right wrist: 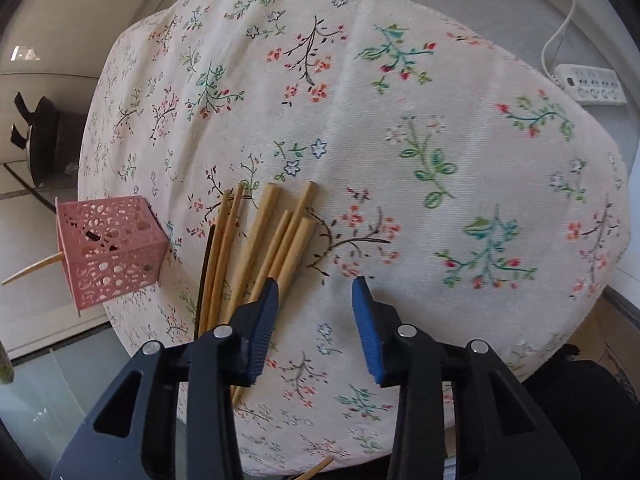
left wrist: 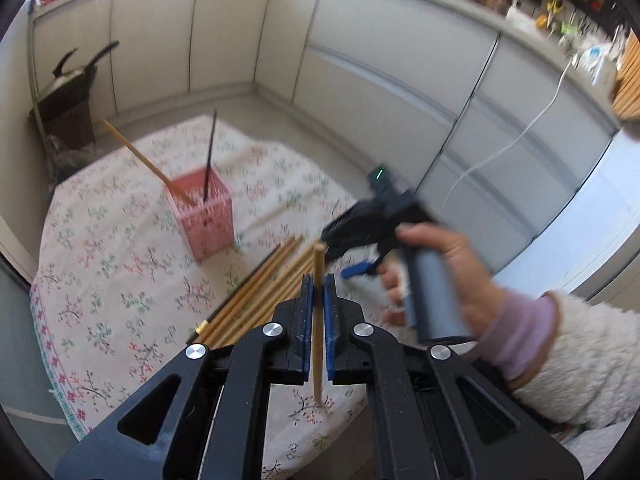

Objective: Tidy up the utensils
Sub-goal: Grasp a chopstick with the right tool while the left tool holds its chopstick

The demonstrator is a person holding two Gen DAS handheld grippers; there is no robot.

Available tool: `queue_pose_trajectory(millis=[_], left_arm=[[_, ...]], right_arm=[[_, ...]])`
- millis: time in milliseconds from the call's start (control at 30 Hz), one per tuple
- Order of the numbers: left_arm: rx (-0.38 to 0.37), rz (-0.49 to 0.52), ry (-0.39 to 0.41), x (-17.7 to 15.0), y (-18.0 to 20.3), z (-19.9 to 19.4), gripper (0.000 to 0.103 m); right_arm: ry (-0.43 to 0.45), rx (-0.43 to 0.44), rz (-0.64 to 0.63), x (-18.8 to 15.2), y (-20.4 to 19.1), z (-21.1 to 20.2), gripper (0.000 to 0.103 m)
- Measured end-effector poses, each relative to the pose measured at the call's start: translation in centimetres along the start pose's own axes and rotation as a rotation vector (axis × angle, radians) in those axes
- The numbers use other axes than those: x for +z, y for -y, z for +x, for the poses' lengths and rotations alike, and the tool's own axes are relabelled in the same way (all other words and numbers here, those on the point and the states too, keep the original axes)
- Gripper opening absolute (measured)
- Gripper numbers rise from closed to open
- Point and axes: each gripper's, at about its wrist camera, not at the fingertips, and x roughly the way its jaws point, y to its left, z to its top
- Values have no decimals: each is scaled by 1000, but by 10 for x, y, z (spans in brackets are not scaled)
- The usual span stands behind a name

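My left gripper (left wrist: 318, 280) is shut on one wooden chopstick (left wrist: 319, 258), which stands upright between the blue pads above the floral tablecloth (left wrist: 120, 280). A pink perforated basket (left wrist: 206, 216) sits to the left and farther off, holding a wooden chopstick (left wrist: 148, 162) and a black one (left wrist: 210, 152). Several wooden chopsticks (right wrist: 260, 240) and a black one (right wrist: 204, 272) lie loose beside the basket (right wrist: 112, 248). My right gripper (right wrist: 316, 284) points down at the cloth with nothing between its parted jaws. Its left finger (right wrist: 264, 312) hangs over the pile's right edge.
A person's hand (left wrist: 440, 264) in a fluffy white sleeve holds the right gripper (left wrist: 344, 252). A dark pan (left wrist: 72, 80) stands on a stool beyond the table's left side. A white power strip (right wrist: 592, 84) lies on the floor past the cloth's far right edge. White cabinets line the walls.
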Motion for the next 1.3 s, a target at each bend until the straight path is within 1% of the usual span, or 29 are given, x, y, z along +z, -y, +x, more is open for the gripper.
queue_pose_trajectory(millis=[33,133,233,333,400,467,567,700,733,833,933,1067,1200,1300], left_arm=[[-12,-9,27,2,-2,-8,5],[-49,-42,91,6,-11,-24,5],[-58,-53,122,7,-14,-32,5],[-61,-48,149,7,-15,-40,5],[-57,-55,177,7,-17,-49,5],[-55,-71,202,8,-20,-56,5],[-32,-111,229,9,-27,-60,5],[-14,-132,231,9,-30,-57,5],[-8,-136,235,9,-30,-56,5],[13,-161,250,9,-32,-56,5],[44,-184,266,10,-35,-56,5],[61,-226,268,12,-40,-55,5],[86,-261,288,13,-42,-57,5],[104,-280,311,15,-42,-60,5]], right_arm=[[-2,-6,3,0,-1,1,32],[9,-36,6,2,-6,5,31],[28,-61,1,2,-15,7,30],[32,-68,-1,5,-24,10,30],[40,-60,-10,9,-31,13,27],[56,-50,-36,12,-32,13,13],[66,-14,-36,13,-27,13,8],[105,24,-84,5,-23,4,8],[121,32,-99,-1,-20,0,8],[213,47,-187,-18,-27,-27,8],[316,75,-288,-39,-38,-63,8],[443,130,-417,-69,-47,-112,8],[550,162,-510,-93,-51,-150,8],[595,195,-533,-99,-47,-174,8]])
